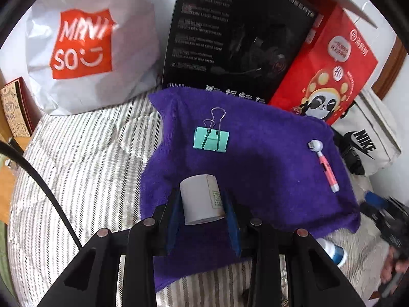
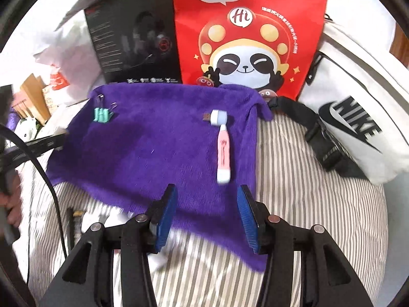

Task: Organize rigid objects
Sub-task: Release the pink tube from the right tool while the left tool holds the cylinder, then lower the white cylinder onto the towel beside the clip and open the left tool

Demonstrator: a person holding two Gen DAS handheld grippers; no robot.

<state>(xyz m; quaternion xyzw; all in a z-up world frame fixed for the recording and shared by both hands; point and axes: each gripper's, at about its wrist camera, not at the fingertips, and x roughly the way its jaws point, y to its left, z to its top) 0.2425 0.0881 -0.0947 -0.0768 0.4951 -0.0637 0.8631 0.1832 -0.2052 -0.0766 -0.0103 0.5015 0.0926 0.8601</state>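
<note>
Gripping a pale grey cylinder (image 1: 202,199), label sideways.

The left tool (image 1: 203,204) was closed on a small white cylinder (image 1: 200,199), its blue pads (image 1: 235,227) pressed against either side, and the cylinder stood nearly upright, leaning a little. The right tool (image 2: 207,211) held nothing; its jaws stood wide apart, blue pads (image 2: 166,217) facing each other across the gap. At the left edge of the right wrist view, part of the person's hand (image 2: 11,204) showed, blurred, gripping a dark handle.
</note>
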